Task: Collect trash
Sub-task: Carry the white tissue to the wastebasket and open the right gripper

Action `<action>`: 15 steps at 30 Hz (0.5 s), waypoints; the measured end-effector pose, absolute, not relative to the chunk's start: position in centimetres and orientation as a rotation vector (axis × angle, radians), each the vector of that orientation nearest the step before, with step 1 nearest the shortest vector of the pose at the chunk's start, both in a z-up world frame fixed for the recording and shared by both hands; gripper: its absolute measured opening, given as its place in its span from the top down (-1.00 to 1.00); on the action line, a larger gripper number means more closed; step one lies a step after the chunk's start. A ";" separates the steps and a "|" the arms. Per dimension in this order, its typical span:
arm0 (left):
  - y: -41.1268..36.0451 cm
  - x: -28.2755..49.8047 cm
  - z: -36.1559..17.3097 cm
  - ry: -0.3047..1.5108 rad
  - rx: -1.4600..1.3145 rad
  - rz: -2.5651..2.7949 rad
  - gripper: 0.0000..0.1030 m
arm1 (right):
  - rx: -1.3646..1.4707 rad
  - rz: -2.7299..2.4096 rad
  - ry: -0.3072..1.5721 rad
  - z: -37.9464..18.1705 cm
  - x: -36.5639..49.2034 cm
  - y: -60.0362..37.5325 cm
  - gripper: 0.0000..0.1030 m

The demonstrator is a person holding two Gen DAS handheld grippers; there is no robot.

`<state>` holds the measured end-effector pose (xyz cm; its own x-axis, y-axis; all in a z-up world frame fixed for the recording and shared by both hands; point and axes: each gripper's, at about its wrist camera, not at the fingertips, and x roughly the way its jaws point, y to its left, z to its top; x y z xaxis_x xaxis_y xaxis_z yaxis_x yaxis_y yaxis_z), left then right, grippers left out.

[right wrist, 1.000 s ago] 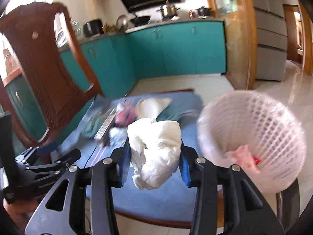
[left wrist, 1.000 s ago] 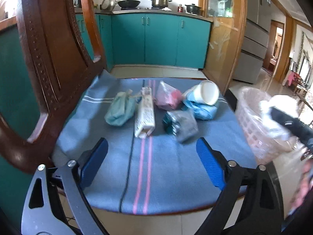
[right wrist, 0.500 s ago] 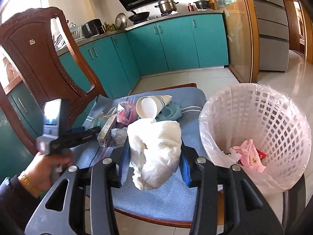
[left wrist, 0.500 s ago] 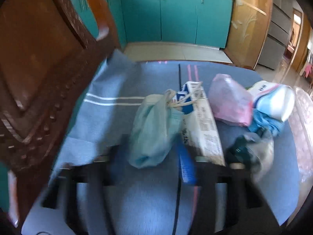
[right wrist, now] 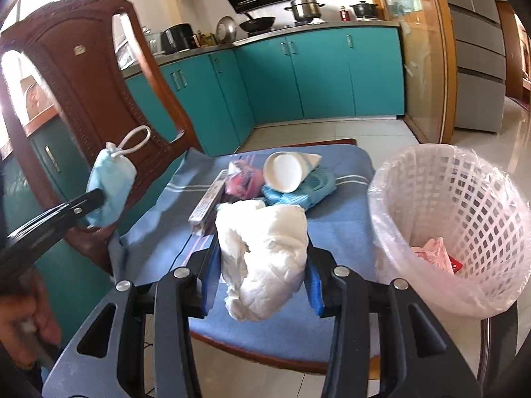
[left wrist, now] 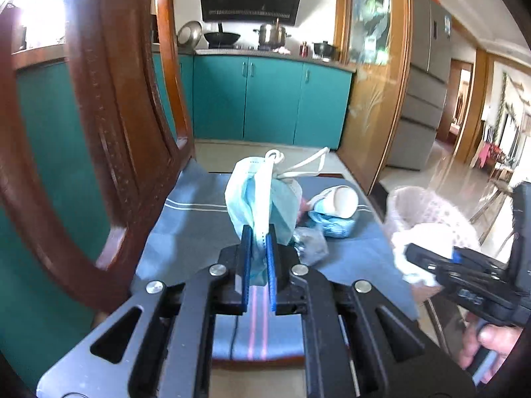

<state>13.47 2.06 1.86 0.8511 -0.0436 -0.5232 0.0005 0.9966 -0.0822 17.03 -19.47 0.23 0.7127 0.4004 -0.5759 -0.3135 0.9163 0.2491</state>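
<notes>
My left gripper is shut on a light blue face mask and holds it above the blue chair cushion; it also shows in the right wrist view. My right gripper is shut on a crumpled white tissue wad, left of the white mesh bin with a plastic liner. On the cushion lie a paper cup, a pink bag, a blue wrapper and a long box.
A carved wooden chair back stands close on the left. Teal kitchen cabinets are behind. The bin holds pink trash. A grey crumpled wrapper lies near the left gripper.
My left gripper has closed on the face mask and lifted it off the cushion. My right gripper still holds the tissue wad and has moved little.
</notes>
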 end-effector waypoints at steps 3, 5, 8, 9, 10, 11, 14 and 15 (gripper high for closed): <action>1.8 12.6 0.4 0.574 -0.087 -0.027 0.81 | 0.114 0.409 0.657 0.3 16.3 -18.9 0.16; 1.6 13.1 -0.5 0.605 -0.083 -0.034 0.81 | 0.104 0.411 0.658 0.2 16.1 -18.7 0.16; 1.2 13.9 -1.2 0.632 -0.073 -0.030 0.81 | 0.103 0.407 0.657 0.2 16.1 -18.6 0.16; 1.4 13.9 -1.4 0.636 -0.077 -0.029 0.81 | 0.104 0.405 0.657 0.1 16.2 -18.6 0.16; 1.6 14.0 -1.4 0.635 -0.084 -0.026 0.80 | 0.104 0.404 0.658 0.1 16.2 -18.6 0.16; 1.7 13.9 -1.3 0.634 -0.088 -0.024 0.80 | 0.104 0.402 0.660 0.0 16.2 -18.5 0.16; 1.9 13.6 -1.0 0.625 -0.093 -0.021 0.79 | 0.102 0.402 0.666 -0.2 16.3 -18.5 0.16; 2.0 13.5 -1.0 0.624 -0.092 -0.022 0.78 | 0.100 0.402 0.667 -0.2 16.3 -18.5 0.16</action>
